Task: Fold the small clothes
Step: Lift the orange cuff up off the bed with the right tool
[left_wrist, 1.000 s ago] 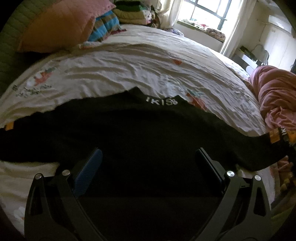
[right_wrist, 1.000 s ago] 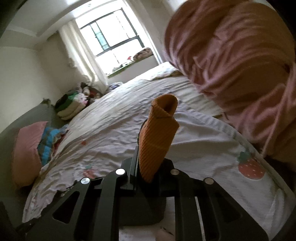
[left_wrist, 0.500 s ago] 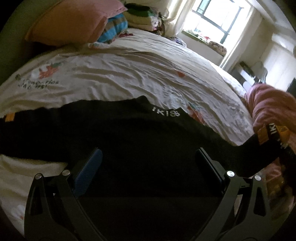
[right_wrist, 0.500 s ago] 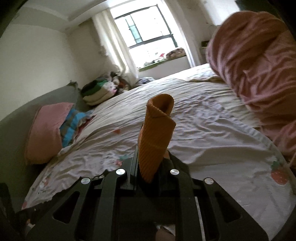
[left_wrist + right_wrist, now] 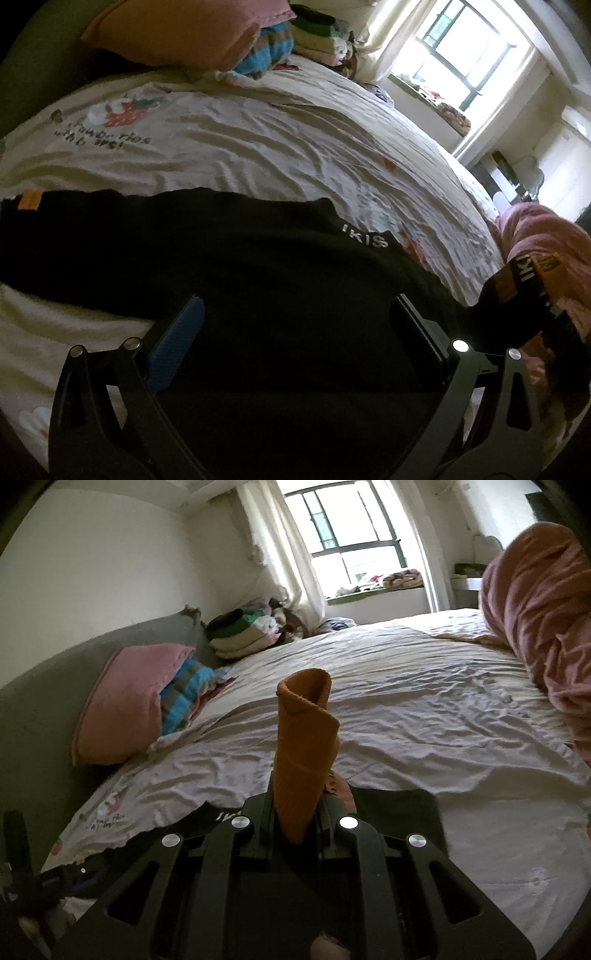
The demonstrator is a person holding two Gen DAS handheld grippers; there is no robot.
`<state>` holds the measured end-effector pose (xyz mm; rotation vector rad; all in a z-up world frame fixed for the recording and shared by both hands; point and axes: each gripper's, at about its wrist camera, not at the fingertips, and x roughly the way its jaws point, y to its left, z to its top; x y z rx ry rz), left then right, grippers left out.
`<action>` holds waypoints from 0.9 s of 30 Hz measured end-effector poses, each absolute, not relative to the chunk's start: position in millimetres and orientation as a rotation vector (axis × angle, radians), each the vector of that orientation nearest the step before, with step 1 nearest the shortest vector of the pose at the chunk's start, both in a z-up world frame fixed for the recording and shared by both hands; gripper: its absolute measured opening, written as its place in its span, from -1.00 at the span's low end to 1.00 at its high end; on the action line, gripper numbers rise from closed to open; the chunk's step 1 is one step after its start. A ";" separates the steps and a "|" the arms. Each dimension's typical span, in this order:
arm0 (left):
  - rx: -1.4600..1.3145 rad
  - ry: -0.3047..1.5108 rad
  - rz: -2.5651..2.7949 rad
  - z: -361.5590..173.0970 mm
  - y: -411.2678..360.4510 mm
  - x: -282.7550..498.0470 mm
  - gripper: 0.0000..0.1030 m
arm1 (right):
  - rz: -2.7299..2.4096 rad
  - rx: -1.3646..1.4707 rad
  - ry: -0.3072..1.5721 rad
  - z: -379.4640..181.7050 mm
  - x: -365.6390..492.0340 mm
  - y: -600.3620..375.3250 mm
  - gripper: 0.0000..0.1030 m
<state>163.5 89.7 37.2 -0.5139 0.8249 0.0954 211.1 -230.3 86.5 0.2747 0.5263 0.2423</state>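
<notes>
Right wrist view: black knit sweater with orange ribbed cuffs (image 5: pixel 258 295) lies spread on the wrinkled cream strawberry-print bedsheet (image 5: pixel 277 147), but its right sleeve is lifted. The orange ribbed cuff (image 5: pixel 306 753) is pinched between the pressed-together jaws of the right gripper (image 5: pixel 295 823) and sticks up past them. Over the last second the background behind that cuff swung from the pink crumpled blanket (image 5: pixel 543 602) toward the pink pillow (image 5: pixel 125 701), so the sleeve is being carried across, likely inward over the body: first sleeve fold under way, not yet laid down.

Long axis of the sweater runs sleeve to sleeve, left-right across the left wrist view; the lettered collar (image 5: pixel 364 238) points away toward the pillow side. Left gripper (image 5: pixel 295 328) hovers spread over the sweater body, holding nothing. Other cuff (image 5: pixel 31 201) lies flat on the sheet, far left of the collar.
</notes>
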 end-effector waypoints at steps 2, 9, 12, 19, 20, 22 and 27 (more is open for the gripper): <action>-0.534 0.826 0.089 34.3 95.5 163.1 0.82 | 0.261 0.261 0.538 82.6 212.4 -215.8 -0.73; -0.662 0.835 0.021 18.2 114.0 163.0 0.82 | 0.316 0.219 0.579 64.9 217.7 -174.0 -0.73; -0.685 0.842 0.012 12.5 117.2 162.4 0.82 | 0.336 0.206 0.600 55.9 219.1 -155.3 -0.73; -0.761 0.853 -0.045 0.0 123.0 162.3 0.82 | 0.381 0.170 0.639 37.2 219.0 -117.6 -0.73; -0.768 0.853 -0.050 -0.8 123.4 162.5 0.82 | 0.387 0.169 0.643 35.5 219.2 -114.2 -0.73; -0.789 0.849 -0.067 -3.1 125.0 162.7 0.82 | 0.402 0.155 0.653 30.4 219.5 -104.3 -0.73; -0.806 0.848 -0.084 -8.7 127.9 163.6 0.82 | 0.440 0.125 0.683 17.1 220.5 -84.7 -0.69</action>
